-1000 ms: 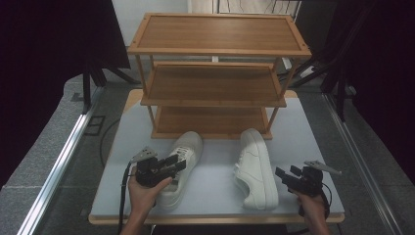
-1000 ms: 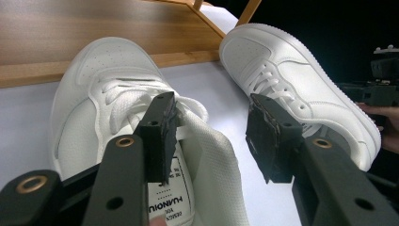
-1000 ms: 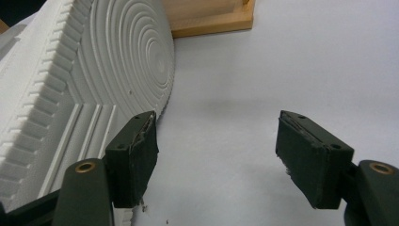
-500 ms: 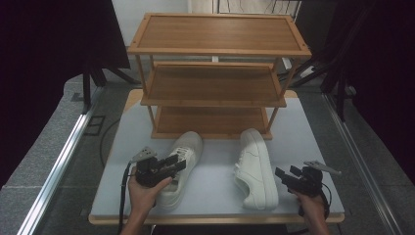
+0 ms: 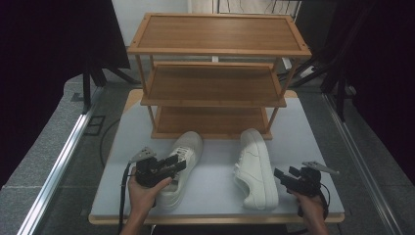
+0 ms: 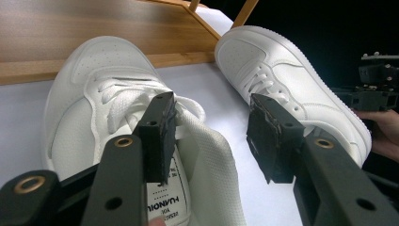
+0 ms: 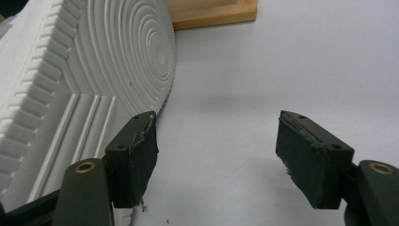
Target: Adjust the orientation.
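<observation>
Two white sneakers lie on the pale table (image 5: pixel 215 191) in front of a wooden shoe rack (image 5: pixel 215 83). The left sneaker (image 5: pixel 183 164) stands upright with its toe toward the rack. My left gripper (image 5: pixel 175 164) is open over its heel; in the left gripper view one pad (image 6: pixel 160 136) is inside the sneaker's (image 6: pixel 94 108) opening and the other is outside the collar. The right sneaker (image 5: pixel 257 166) lies on its side, its ribbed sole (image 7: pixel 70 70) facing my right gripper (image 5: pixel 285 174). That gripper (image 7: pixel 216 155) is open just beside the sole, low over the table.
The rack has three wooden shelves and its base (image 7: pixel 211 14) sits just behind the sneaker toes. Bare table (image 7: pixel 282 61) stretches to the right of the right sneaker. Dark stands and a metal rail (image 5: pixel 58 166) flank the table.
</observation>
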